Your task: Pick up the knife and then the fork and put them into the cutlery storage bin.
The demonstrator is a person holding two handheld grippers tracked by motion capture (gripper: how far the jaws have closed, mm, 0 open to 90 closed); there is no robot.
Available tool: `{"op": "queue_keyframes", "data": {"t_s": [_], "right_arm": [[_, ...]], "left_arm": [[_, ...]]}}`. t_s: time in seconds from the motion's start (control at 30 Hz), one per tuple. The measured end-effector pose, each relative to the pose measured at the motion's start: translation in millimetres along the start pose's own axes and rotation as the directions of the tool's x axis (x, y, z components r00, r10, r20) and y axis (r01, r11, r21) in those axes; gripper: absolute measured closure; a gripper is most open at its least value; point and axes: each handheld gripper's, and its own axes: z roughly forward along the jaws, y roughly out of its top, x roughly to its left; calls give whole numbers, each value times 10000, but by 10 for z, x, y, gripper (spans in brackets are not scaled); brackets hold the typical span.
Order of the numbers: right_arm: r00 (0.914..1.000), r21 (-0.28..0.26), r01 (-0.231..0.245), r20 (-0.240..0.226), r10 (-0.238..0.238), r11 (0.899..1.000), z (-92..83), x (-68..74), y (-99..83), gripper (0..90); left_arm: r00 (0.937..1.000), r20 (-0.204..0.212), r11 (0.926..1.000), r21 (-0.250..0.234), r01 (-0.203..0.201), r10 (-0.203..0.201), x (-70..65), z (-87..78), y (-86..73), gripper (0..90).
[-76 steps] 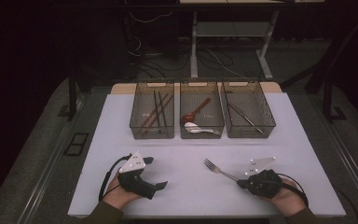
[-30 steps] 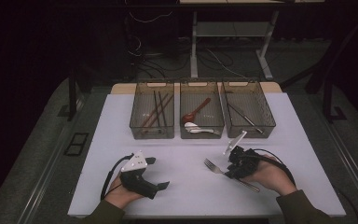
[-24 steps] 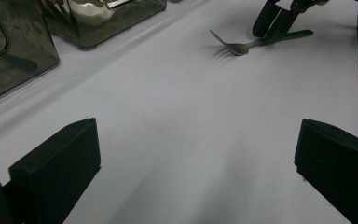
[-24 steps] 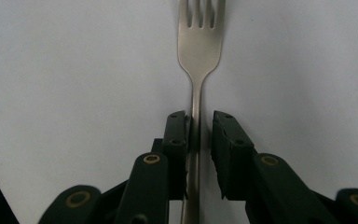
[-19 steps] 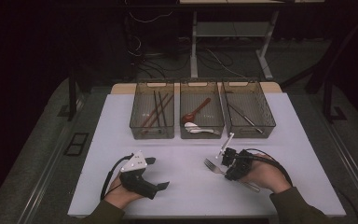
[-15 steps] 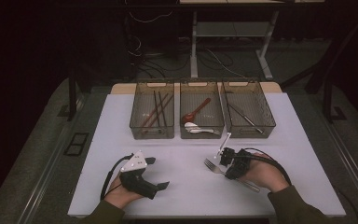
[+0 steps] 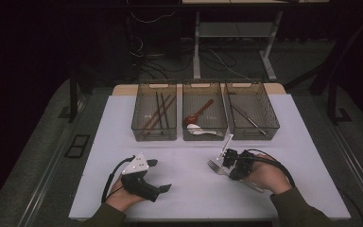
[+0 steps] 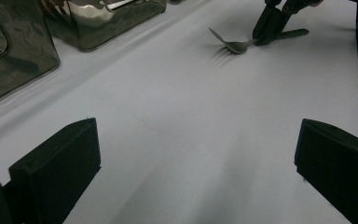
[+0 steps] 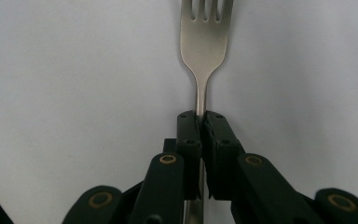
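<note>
Where the right gripper (image 9: 199, 119) meets the fork (image 9: 204, 51), its jaws have just been closing and now pinch the fork's neck between the pads, tines pointing to the top of the right gripper view. Seen from the high view, the fork (image 7: 216, 167) lies on the white counter (image 7: 312, 156) at lower centre-right, its handle running under the right gripper (image 7: 229, 160), tines toward the left of the frame. The left gripper (image 7: 159, 176) rests at lower left of the high view, jaws wide apart with nothing between them, well apart from the fork. Three bins (image 7: 205, 135) stand in a row at mid-frame: chopsticks (image 7: 157, 112) in the left one, spoons (image 7: 198, 118) in the middle, utensils (image 7: 246, 117) in the right.
</note>
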Motion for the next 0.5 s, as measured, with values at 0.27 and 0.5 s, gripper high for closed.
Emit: {"op": "queue_keyframes", "data": {"t_s": [0.27,0.5], "right_arm": [[9960,-1565,-894,-127,885,9836,-191,-177,-155,844],[9825,-3377,-1851,-448,1807,9229,-364,-397,-346,845]], "left_arm": [[10000,14,10000,65,-32,32,-1,1,0,0],[10000,11,10000,1,9,-9,2,0,0,0]]}}
